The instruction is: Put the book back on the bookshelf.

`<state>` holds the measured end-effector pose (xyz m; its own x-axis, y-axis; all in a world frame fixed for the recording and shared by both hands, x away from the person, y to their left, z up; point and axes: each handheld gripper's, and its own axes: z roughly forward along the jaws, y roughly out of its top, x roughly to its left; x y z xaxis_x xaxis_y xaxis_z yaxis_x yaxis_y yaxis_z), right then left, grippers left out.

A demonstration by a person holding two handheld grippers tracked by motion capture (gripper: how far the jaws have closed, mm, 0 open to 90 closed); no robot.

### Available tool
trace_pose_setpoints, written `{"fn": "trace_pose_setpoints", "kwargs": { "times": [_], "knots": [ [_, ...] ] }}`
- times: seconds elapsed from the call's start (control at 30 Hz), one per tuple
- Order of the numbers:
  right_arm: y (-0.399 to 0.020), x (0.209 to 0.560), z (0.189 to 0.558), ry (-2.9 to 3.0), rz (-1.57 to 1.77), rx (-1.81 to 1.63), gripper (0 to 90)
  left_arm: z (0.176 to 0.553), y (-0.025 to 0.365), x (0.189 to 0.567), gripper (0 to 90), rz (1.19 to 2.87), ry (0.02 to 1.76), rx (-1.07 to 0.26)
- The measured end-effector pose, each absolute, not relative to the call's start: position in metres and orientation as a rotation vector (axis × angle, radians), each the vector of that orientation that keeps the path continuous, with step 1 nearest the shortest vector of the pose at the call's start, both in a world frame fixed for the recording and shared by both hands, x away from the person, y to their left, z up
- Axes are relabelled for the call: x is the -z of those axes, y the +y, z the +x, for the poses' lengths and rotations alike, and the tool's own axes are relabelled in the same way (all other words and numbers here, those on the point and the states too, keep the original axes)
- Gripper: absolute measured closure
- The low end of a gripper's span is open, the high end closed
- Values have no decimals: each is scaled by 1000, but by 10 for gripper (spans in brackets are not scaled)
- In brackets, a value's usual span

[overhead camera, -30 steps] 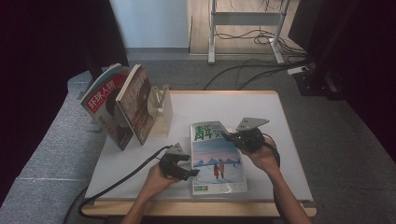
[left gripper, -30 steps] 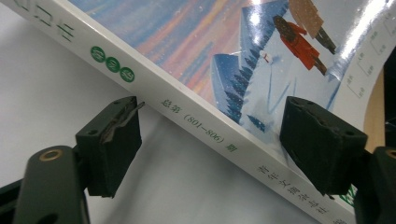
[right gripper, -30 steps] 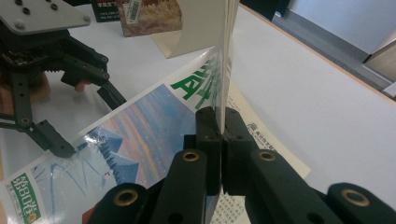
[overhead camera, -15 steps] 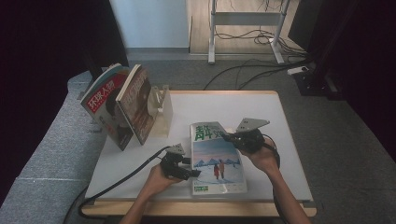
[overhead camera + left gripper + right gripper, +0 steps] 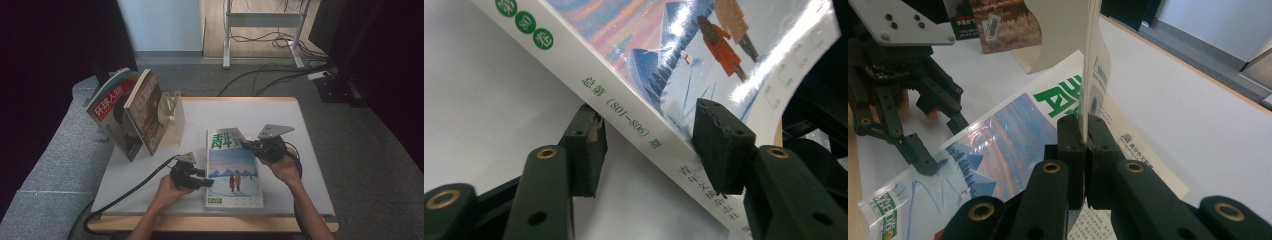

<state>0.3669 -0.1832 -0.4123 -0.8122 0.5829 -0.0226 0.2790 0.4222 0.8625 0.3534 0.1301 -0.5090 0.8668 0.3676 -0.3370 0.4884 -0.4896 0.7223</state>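
Job in hand: the magazine (image 5: 233, 167) lying flat on the white tabletop (image 5: 280, 117), near its front edge, is being opened; the book rack (image 5: 172, 117) with two magazines (image 5: 131, 112) is left alone at the back left.
Done so far: the front cover's top right corner is already lifted and pinched upright by the right tongs (image 5: 1084, 131), pressed together on that one sheet.
Left tongs: (image 5: 646, 132) half spread astride the spine edge, pads just off it, jaws just been closing, so nothing is gripped yet.
Still to do: probably the spine gets clamped down, then the cover gets folded over.
Writing, cover: big green Chinese characters across the top.
Writing, spine: "(801-806)" in green, plus "80" in green dots.
Rack magazines: white characters on a red cover, not legible enough to be quoted.
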Motion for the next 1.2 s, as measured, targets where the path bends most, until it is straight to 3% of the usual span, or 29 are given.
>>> {"fn": "trace_pose_setpoints", "kwargs": {
  "times": [0.43,0.77,1.2],
  "knots": [
    [-178,411,376,2347,742,-1349,862,361,141,498,566,2135,631,93],
    [-175,403,381,2311,744,-1380,862,367,154,483,635,2106,640,-107],
    [-181,411,380,2333,772,-1417,860,355,162,485,640,2089,612,-168]
  ]
}}
